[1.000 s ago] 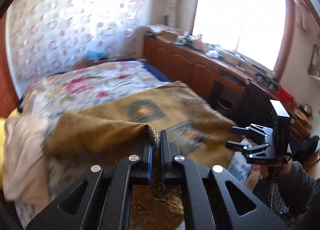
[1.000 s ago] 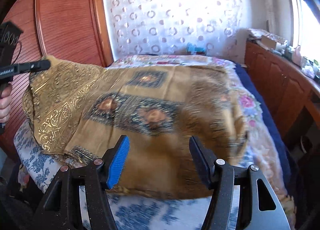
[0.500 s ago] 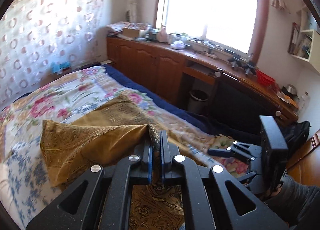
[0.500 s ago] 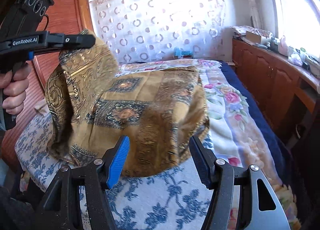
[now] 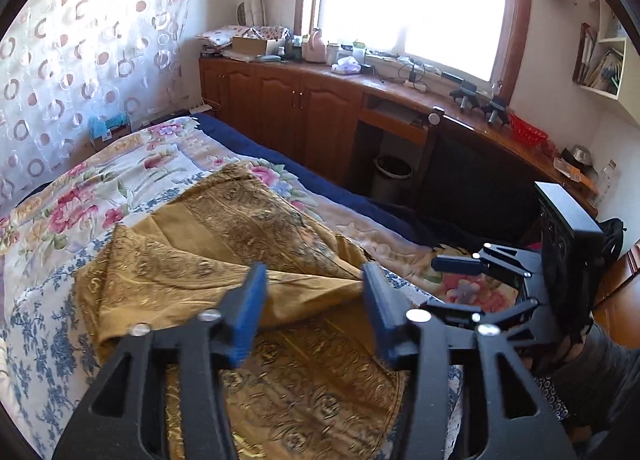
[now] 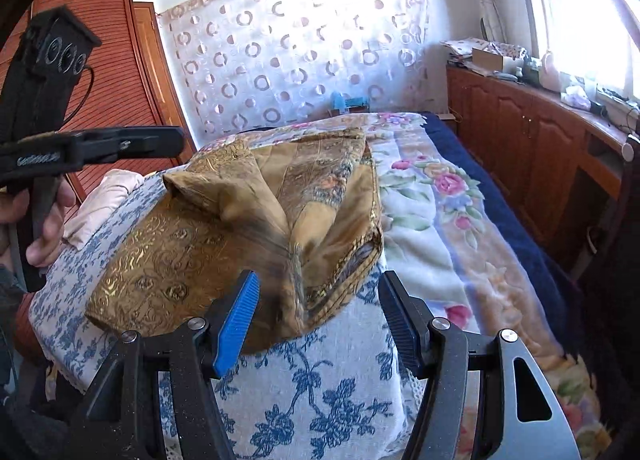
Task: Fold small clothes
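The bed (image 6: 460,227) is filling most of both views, running lengthwise away from the person toward the circle-patterned curtain (image 6: 296,59), with wooden cabinets (image 5: 304,115) standing along its window side and well clear of the work. On its near half the gold cloth (image 6: 248,227) is lying in a loose, half-made fold: one flap is doubled over the lower layer and is bunching into a ridge rather than sitting flat. The cloth's long edge is running roughly across the bed, from the wardrobe side toward the window side.

Both grippers are hovering at the near edge of the cloth, pointing down and forward at it. The left gripper (image 5: 312,300) has just been opening; its jaws are now standing spread and nothing is pinched between them, the cloth lying below and ahead of them. The right gripper (image 6: 316,312) is also standing spread and empty, with the bunched tip of the flap lying just ahead of it, between the lines of its fingers but not touched.

Judging from this, the right gripper is sitting nearer the loose corner, the left nearer the flat layer. A pale garment (image 6: 104,203) is lying just beside the cloth on the wardrobe side; it is not blocking either reach.
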Motion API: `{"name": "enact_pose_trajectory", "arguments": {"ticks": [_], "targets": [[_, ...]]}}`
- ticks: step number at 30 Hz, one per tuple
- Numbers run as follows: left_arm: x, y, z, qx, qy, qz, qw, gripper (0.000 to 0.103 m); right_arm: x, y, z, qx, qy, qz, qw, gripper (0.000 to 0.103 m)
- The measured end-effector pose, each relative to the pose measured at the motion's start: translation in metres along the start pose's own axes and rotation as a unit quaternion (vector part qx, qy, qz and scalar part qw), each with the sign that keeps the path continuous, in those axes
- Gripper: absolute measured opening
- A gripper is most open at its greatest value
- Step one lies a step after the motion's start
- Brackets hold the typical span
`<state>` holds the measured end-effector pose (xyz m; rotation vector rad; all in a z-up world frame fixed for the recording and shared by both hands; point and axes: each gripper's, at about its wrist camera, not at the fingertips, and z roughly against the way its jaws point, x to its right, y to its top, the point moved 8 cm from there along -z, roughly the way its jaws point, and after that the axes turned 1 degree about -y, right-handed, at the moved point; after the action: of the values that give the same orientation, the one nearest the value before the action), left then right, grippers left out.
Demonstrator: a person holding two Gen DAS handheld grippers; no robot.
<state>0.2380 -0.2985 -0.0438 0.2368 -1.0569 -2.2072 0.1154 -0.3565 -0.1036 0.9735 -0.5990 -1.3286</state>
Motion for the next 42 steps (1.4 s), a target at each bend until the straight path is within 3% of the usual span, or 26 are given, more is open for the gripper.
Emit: {"name": "enact_pose_trajectory", "arguments": {"ticks": [2,10,20,31,42], "targets": [[-0.013,-0.002,0.006,0.007,0.004,0.005,1.0,0.079,-0.001,0.005,-0.002,0.001,-0.002,0.003,1.0,0.064],[-0.095,-0.037,0.022,0.006,0.073,0.033,0.9968,0.079,-0.018,0.029,-0.026,-0.005,0.007,0.027,1.0,0.064],[-0.174,-0.087,0.022,-0.007,0.122,0.065,0.9904,0.079,-0.087,0.069,-0.089,-0.037,0.031,0.099,0.994,0.064],[-0.212,-0.114,0.013,-0.011,0.123,0.095,0.9878,0.079,-0.133,0.094,-0.145,-0.086,0.048,0.154,0.983,0.064],[-0.217,-0.125,0.016,-0.014,0.121,0.108,0.9866,0.079,-0.14,0.097,-0.179,-0.137,0.054,0.196,0.969,0.064]]}}
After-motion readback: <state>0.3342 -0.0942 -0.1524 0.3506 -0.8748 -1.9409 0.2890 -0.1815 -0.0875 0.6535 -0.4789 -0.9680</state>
